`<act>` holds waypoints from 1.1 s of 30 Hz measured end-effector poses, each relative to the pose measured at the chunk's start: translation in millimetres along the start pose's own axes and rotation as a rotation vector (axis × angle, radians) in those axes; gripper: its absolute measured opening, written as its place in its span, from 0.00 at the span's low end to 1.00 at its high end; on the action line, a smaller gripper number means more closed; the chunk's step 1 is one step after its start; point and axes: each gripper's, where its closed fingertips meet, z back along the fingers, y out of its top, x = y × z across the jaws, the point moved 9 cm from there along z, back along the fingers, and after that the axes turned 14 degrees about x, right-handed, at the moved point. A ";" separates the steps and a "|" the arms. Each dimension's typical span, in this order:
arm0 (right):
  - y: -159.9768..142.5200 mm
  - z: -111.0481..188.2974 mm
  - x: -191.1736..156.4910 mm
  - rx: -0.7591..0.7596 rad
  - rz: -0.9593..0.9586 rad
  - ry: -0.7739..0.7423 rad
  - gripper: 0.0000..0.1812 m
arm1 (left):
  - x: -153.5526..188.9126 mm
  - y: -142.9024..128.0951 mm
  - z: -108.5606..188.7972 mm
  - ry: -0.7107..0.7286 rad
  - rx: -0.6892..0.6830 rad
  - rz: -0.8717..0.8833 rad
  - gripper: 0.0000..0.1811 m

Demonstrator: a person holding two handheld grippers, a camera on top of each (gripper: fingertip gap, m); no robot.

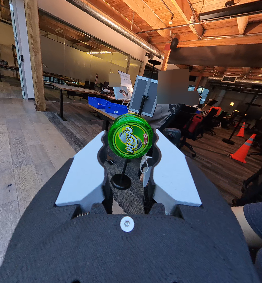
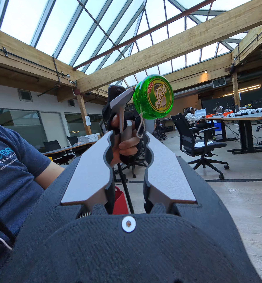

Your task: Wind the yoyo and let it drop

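A translucent green yoyo [image 1: 130, 136], fully wound with its white string loop [image 1: 144, 163] dangling, is pinched by its rims between the left gripper [image 1: 129, 134] jaws, while the right gripper [image 2: 128, 137] jaws stand spread and empty; the small hard plastic looks light and slippery.

Around me the wood-plank floor [image 1: 17, 137] met grey carpet [image 1: 75, 122]. Timber beams [image 2: 157, 52] crossed under a bright skylight [image 2: 66, 26]. Orange cones [image 1: 242, 149] stood near black office chairs [image 2: 200, 145] and long desks [image 2: 242, 117].
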 end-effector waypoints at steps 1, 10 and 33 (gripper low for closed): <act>0.5 0.7 0.7 0.015 -0.019 0.005 0.19 | 0.6 -0.8 -1.2 -0.002 -0.004 -0.002 0.32; -0.2 3.2 4.7 0.035 -0.059 0.004 0.17 | 3.5 -8.4 -10.1 0.004 -0.019 -0.008 0.32; -5.6 20.0 24.1 -0.014 0.010 -0.274 0.00 | 8.6 -46.4 -32.1 0.148 -0.039 -0.034 0.31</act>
